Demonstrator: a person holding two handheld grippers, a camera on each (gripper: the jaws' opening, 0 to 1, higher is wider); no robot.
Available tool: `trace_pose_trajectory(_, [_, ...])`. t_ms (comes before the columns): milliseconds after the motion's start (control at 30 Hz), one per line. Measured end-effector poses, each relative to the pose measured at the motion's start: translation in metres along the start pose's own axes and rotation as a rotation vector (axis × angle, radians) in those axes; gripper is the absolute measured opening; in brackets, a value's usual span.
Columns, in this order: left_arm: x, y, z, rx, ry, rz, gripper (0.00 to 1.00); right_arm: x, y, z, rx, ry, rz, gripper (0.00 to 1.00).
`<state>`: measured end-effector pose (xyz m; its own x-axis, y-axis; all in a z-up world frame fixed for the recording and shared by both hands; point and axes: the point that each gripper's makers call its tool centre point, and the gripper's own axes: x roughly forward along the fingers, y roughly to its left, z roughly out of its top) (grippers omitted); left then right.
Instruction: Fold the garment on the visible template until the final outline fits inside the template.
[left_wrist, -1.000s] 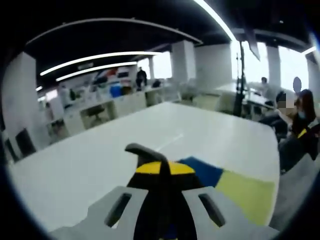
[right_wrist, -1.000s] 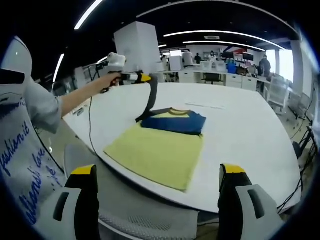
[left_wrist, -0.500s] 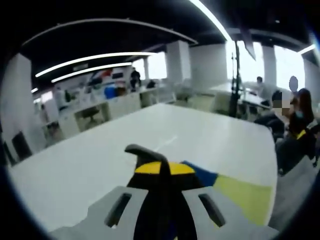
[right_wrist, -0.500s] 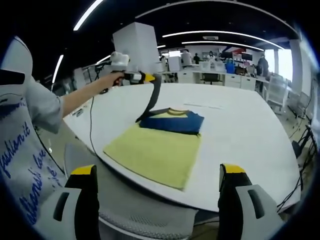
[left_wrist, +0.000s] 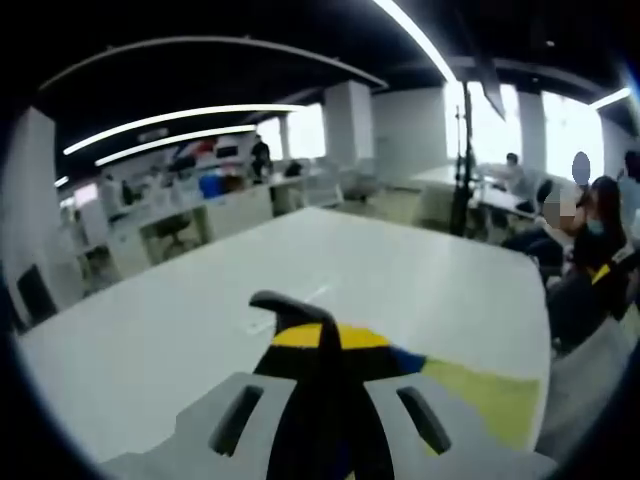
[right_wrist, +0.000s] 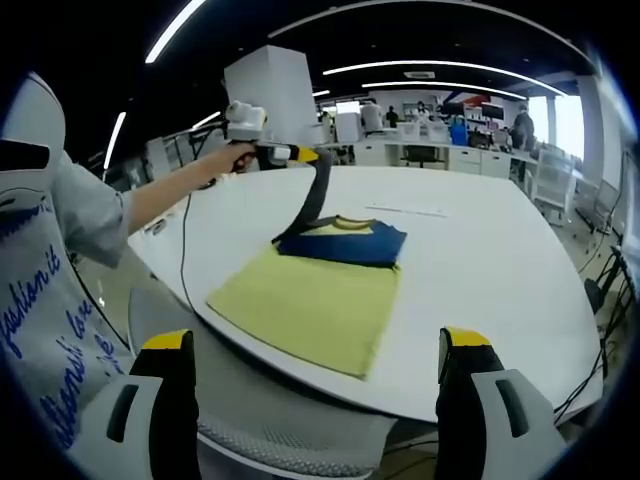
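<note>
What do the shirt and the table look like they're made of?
Shirt: soft knit fabric, likely cotton jersey, matte yellow with a navy top; its sleeve drapes limply from the left hand-held gripper. Table: smooth white top, probably laminate, with a faint sheen; its core can't be told.

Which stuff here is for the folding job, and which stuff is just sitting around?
For the job:
- shirt, yellow with dark blue top, lying on the white table
- dark sleeve, lifted up
- left gripper, shut on the sleeve
- right gripper, open, held back from the table

Just sitting around:
- office chair at the table's near edge
- desks far behind
</note>
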<state>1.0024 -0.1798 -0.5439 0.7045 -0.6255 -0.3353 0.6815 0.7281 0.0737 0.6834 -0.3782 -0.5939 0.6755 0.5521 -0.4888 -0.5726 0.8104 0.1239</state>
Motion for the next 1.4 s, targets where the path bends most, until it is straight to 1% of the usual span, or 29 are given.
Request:
trace_pose_trajectory(133, [0.008,-0.004,-0.002,-0.005,0.004,-0.007,0.00,0.000,-0.001,-0.001,0.002,0.002,-0.002,1.00])
trace_pose_trajectory(267, [0.016,-0.005,-0.014,-0.011,0.027,-0.007,0.00,-0.001,-0.002,-0.001,0.006,0.003,-0.003,1.00])
trace_pose_trajectory(400, [0.023,-0.010,-0.028,-0.033,0.046,-0.013,0.00,-0.003,-0.004,-0.003,0.010,0.010,-0.006,1.00])
trace_pose_trajectory(467, [0.025,-0.013,-0.032,-0.039,0.053,-0.017,0.00,-0.003,-0.004,-0.004,0.010,0.014,-0.005,1.00])
trace_pose_trajectory(833, [0.036,-0.020,-0.038,-0.063,0.058,-0.029,0.00,0.000,-0.005,-0.006,0.005,0.030,0.011,1.00])
trace_pose_trajectory(967, [0.042,-0.022,-0.047,-0.056,0.076,-0.025,0.00,0.002,-0.004,-0.007,0.008,0.032,0.017,1.00])
trace_pose_trajectory(1033, [0.044,-0.023,-0.050,-0.067,0.079,-0.030,0.00,0.003,-0.004,-0.007,0.011,0.033,0.018,1.00])
trace_pose_trajectory(1400, [0.058,-0.033,-0.059,-0.090,0.084,-0.050,0.00,0.004,-0.008,-0.013,0.026,0.046,0.010,1.00])
